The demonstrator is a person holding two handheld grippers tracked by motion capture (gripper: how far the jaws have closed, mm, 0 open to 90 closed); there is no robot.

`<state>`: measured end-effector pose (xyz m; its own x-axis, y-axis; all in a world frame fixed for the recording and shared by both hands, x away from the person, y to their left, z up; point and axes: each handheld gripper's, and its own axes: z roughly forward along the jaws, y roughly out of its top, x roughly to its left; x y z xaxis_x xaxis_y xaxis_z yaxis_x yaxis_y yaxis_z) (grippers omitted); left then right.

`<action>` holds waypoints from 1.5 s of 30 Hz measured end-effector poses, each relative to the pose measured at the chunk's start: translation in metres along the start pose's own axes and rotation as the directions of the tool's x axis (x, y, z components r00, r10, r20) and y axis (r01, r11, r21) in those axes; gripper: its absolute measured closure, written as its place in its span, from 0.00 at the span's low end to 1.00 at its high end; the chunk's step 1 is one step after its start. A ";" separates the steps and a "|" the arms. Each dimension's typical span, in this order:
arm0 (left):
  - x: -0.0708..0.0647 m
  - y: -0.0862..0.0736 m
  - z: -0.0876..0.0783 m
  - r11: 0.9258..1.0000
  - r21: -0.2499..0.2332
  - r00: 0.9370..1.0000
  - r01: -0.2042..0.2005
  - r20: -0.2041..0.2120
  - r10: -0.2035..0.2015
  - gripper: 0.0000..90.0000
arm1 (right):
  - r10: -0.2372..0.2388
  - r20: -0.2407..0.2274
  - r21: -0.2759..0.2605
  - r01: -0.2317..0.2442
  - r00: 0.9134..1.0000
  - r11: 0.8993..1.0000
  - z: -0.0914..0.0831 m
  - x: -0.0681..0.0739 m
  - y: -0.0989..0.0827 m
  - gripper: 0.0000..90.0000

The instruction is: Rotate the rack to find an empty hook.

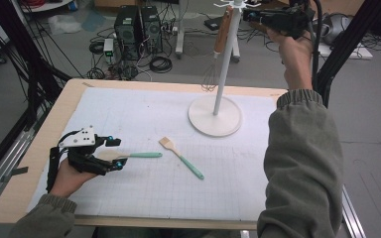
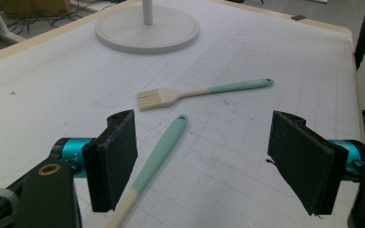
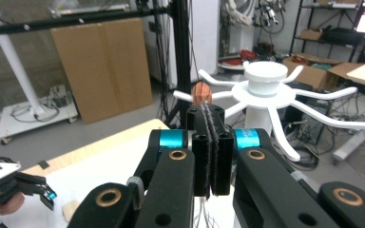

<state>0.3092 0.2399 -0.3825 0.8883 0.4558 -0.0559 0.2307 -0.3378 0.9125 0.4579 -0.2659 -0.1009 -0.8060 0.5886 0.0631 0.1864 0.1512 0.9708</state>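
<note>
A white hook stand (image 1: 226, 59) rises from a round base (image 1: 198, 121) at the back of the mat. A whisk (image 1: 222, 30) with a wooden handle hangs from one hook. My right gripper (image 1: 245, 15) is held high beside the stand's top (image 3: 266, 76), its pads pressed together with nothing seen between them; the whisk's handle end (image 3: 201, 92) shows just behind them. My left gripper (image 1: 117, 153) rests low at the left, open. A teal-handled utensil (image 2: 164, 142) lies between its jaws, closer to the left pad (image 2: 116, 156), untouched. A teal-handled pastry brush (image 1: 181, 157) lies mid-mat.
A white gridded mat (image 1: 144, 114) covers the wooden table (image 1: 34, 148). The stand's hook arms (image 3: 323, 118) spread out around my right gripper. Black frame posts (image 1: 347, 39), computers and cables stand on the floor beyond the table's far edge.
</note>
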 end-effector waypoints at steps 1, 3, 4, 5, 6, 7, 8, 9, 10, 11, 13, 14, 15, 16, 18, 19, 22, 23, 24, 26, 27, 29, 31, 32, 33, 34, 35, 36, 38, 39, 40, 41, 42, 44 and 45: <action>0.000 0.000 0.000 1.000 0.000 1.000 -0.002 -0.002 0.002 0.28 | -0.003 0.004 0.005 0.003 1.000 1.000 0.002 0.001 0.000 1.00; 0.000 0.000 -0.001 1.000 0.000 1.000 -0.005 -0.002 0.005 0.28 | -0.005 0.003 0.009 0.005 1.000 1.000 0.005 0.003 0.000 1.00; 0.000 0.000 -0.001 1.000 -0.001 1.000 -0.001 -0.004 0.001 0.28 | -0.009 0.007 0.012 0.009 1.000 1.000 0.006 0.004 0.001 1.00; 0.000 0.000 -0.001 1.000 -0.001 1.000 0.000 -0.004 0.000 0.28 | -0.010 0.010 0.012 0.010 1.000 1.000 0.007 0.006 0.001 1.00; 0.000 0.000 -0.001 1.000 -0.003 1.000 0.000 -0.004 0.000 0.28 | -0.012 0.013 0.015 0.011 1.000 1.000 0.008 0.007 0.002 1.00; 0.000 0.000 -0.001 1.000 -0.003 1.000 0.001 -0.004 -0.001 0.28 | -0.014 0.017 0.018 0.014 1.000 1.000 0.010 0.009 0.003 1.00; 0.000 0.000 -0.001 1.000 -0.002 1.000 0.000 -0.003 0.000 0.28 | -0.022 0.023 0.021 0.022 0.999 1.000 0.011 0.010 0.003 1.00; 0.000 0.000 -0.001 1.000 -0.003 1.000 0.001 -0.001 -0.001 0.28 | -0.028 0.031 0.027 0.027 0.999 0.999 0.011 0.012 0.004 1.00; 0.000 0.000 -0.001 1.000 -0.005 1.000 0.003 -0.002 -0.003 0.28 | -0.031 0.033 0.029 0.030 0.999 0.999 0.012 0.013 0.004 1.00; 0.000 0.000 -0.001 1.000 -0.004 1.000 0.002 -0.004 -0.002 0.28 | -0.037 0.040 0.032 0.035 0.999 0.999 0.013 0.015 0.005 1.00; 0.000 0.000 -0.001 1.000 0.000 1.000 -0.003 -0.003 0.003 0.28 | -0.044 0.049 0.038 0.042 0.998 0.998 0.014 0.017 0.006 1.00; 0.000 0.000 -0.001 1.000 0.000 1.000 -0.004 -0.003 0.004 0.28 | -0.043 0.052 0.040 0.041 0.998 0.998 0.014 0.018 0.006 1.00; 0.000 0.000 -0.001 1.000 -0.002 1.000 -0.002 -0.003 0.002 0.28 | -0.044 0.057 0.039 0.042 0.997 0.998 0.015 0.018 0.006 1.00; 0.000 0.001 -0.001 1.000 -0.003 1.000 -0.002 -0.003 0.002 0.28 | -0.046 0.056 0.037 0.044 0.997 0.998 0.015 0.019 0.006 1.00; -0.001 0.001 -0.001 1.000 -0.003 1.000 -0.002 -0.003 0.002 0.28 | -0.046 0.060 0.038 0.043 0.997 0.998 0.016 0.020 0.006 1.00; -0.001 0.001 -0.001 1.000 -0.003 1.000 -0.002 -0.003 0.002 0.28 | -0.044 0.062 0.038 0.042 0.997 0.998 0.016 0.020 0.006 1.00; -0.001 0.001 -0.001 1.000 -0.003 1.000 0.000 -0.003 0.000 0.28 | -0.047 0.068 0.038 0.045 0.997 0.998 0.018 0.021 0.006 1.00; -0.001 0.001 -0.001 1.000 -0.002 1.000 -0.003 -0.005 0.003 0.28 | -0.042 0.066 0.038 0.040 0.997 0.998 0.018 0.021 0.006 1.00; -0.001 0.001 -0.001 1.000 -0.003 1.000 -0.001 -0.006 0.001 0.28 | -0.043 0.065 0.036 0.041 0.997 0.999 0.018 0.021 0.005 1.00; -0.001 0.001 -0.002 1.000 -0.004 1.000 -0.001 -0.009 0.001 0.28 | -0.036 0.059 0.029 0.034 0.998 0.999 0.016 0.022 0.004 0.99; 0.000 0.001 -0.003 1.000 -0.004 1.000 -0.002 -0.010 0.002 0.28 | -0.033 0.054 0.026 0.031 0.998 0.999 0.015 0.023 0.003 0.99; 0.001 0.000 -0.003 1.000 -0.002 1.000 -0.003 -0.014 0.003 0.28 | -0.024 0.038 0.016 0.023 0.999 1.000 0.012 0.024 0.000 0.99; 0.001 0.000 -0.004 1.000 0.000 1.000 0.000 -0.016 0.000 0.28 | -0.023 0.032 0.010 0.023 0.999 1.000 0.009 0.027 -0.003 0.91; 0.001 0.000 -0.004 1.000 0.001 1.000 0.000 -0.019 0.000 0.28 | -0.014 0.026 -0.001 0.014 1.000 1.000 0.007 0.028 -0.005 0.88; 0.001 0.000 -0.003 1.000 0.002 1.000 0.001 -0.020 -0.001 0.28 | -0.006 0.004 -0.020 0.006 1.000 1.000 0.005 0.029 -0.007 0.88; 0.001 0.000 -0.003 1.000 0.001 1.000 0.001 -0.019 -0.001 0.28 | -0.008 0.002 -0.025 0.008 1.000 1.000 0.003 0.031 -0.010 0.88; 0.000 0.000 -0.003 1.000 0.000 1.000 0.003 -0.020 -0.003 0.28 | -0.012 0.003 -0.024 0.012 1.000 1.000 0.001 0.033 -0.013 0.86; 0.001 0.000 -0.003 1.000 0.000 1.000 0.002 -0.020 -0.002 0.28 | -0.006 -0.002 -0.030 0.006 1.000 1.000 0.000 0.035 -0.017 0.84; 0.000 0.000 -0.002 1.000 0.003 1.000 0.001 -0.019 -0.001 0.28 | -0.004 -0.015 -0.031 0.003 1.000 1.000 -0.002 0.037 -0.025 0.81; 0.000 0.000 -0.002 1.000 0.004 1.000 -0.001 -0.019 0.001 0.28 | -0.006 -0.013 -0.027 0.005 1.000 1.000 -0.003 0.039 -0.029 0.79; 0.000 0.000 -0.001 1.000 0.006 1.000 0.000 -0.017 0.000 0.28 | -0.005 -0.014 -0.021 0.004 1.000 1.000 -0.004 0.040 -0.033 0.77; 0.000 0.000 0.000 1.000 0.007 1.000 0.002 -0.017 -0.002 0.28 | 0.001 -0.020 -0.018 -0.001 1.000 1.000 -0.005 0.041 -0.036 0.75; 0.000 0.000 0.000 1.000 0.006 1.000 0.002 -0.017 -0.002 0.28 | -0.001 -0.020 -0.016 0.001 1.000 1.000 -0.006 0.043 -0.040 0.73; 0.001 0.000 0.000 1.000 0.008 1.000 -0.001 -0.017 0.002 0.28 | -0.002 -0.023 0.007 0.002 1.000 1.000 -0.006 0.045 -0.046 0.69; 0.001 0.000 0.000 1.000 0.006 1.000 0.002 -0.017 -0.002 0.28 | 0.001 -0.031 0.006 -0.001 1.000 1.000 -0.007 0.047 -0.049 0.68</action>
<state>0.3106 0.2404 -0.3828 0.8811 0.4701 -0.0507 0.2348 -0.3421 0.9098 0.4073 -0.2511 -0.1442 -0.8225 0.5642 0.0716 0.1906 0.1548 0.9694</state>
